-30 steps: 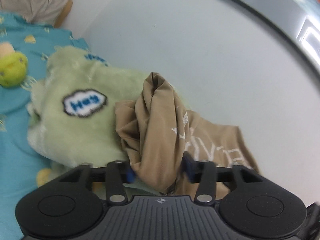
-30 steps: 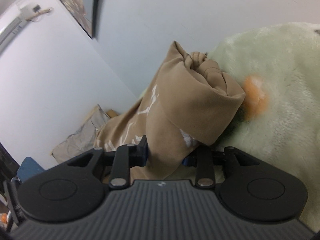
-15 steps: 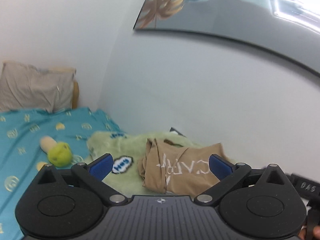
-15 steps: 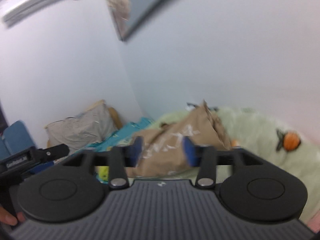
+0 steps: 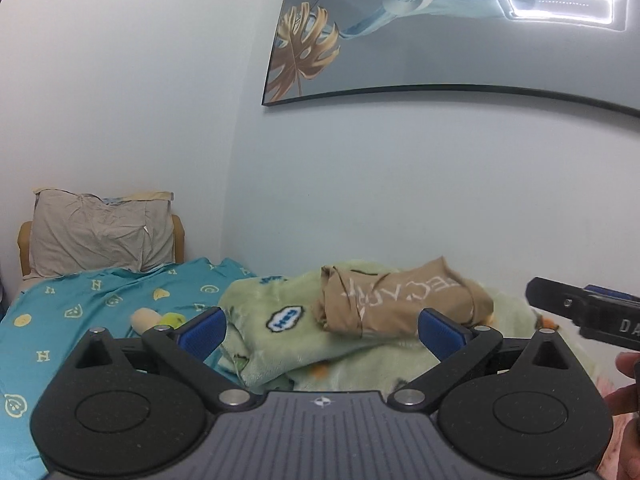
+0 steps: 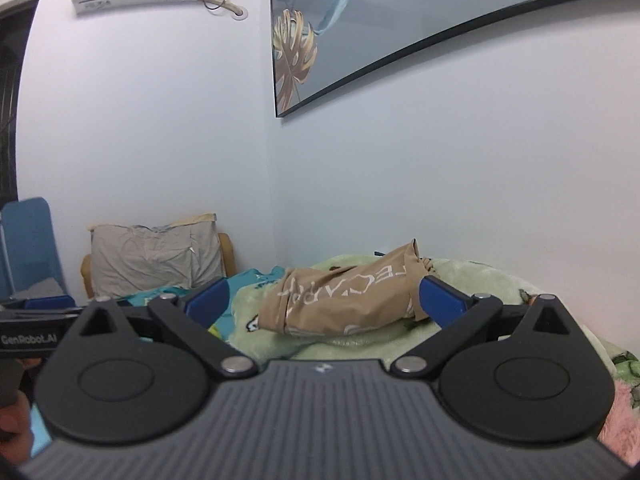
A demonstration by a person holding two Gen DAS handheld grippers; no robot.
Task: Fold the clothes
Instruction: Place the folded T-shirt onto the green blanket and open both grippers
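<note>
A tan garment with white lettering (image 5: 404, 300) lies folded in a bundle on a pale green fleece blanket (image 5: 280, 344) against the wall. It also shows in the right wrist view (image 6: 344, 300). My left gripper (image 5: 322, 330) is open and empty, pulled back from the bundle. My right gripper (image 6: 324, 300) is open and empty, also back from it. The right gripper's body shows at the right edge of the left wrist view (image 5: 588, 312).
A teal patterned bedsheet (image 5: 80, 304) covers the bed to the left, with a grey pillow (image 5: 100, 236) at the headboard and a green plush toy (image 5: 164, 320). A framed picture (image 5: 440, 28) hangs above. A blue chair (image 6: 28, 240) stands far left.
Both grippers let go of the tan garment, opened, and pulled back and up. The garment now rests as a folded bundle on the green blanket.
</note>
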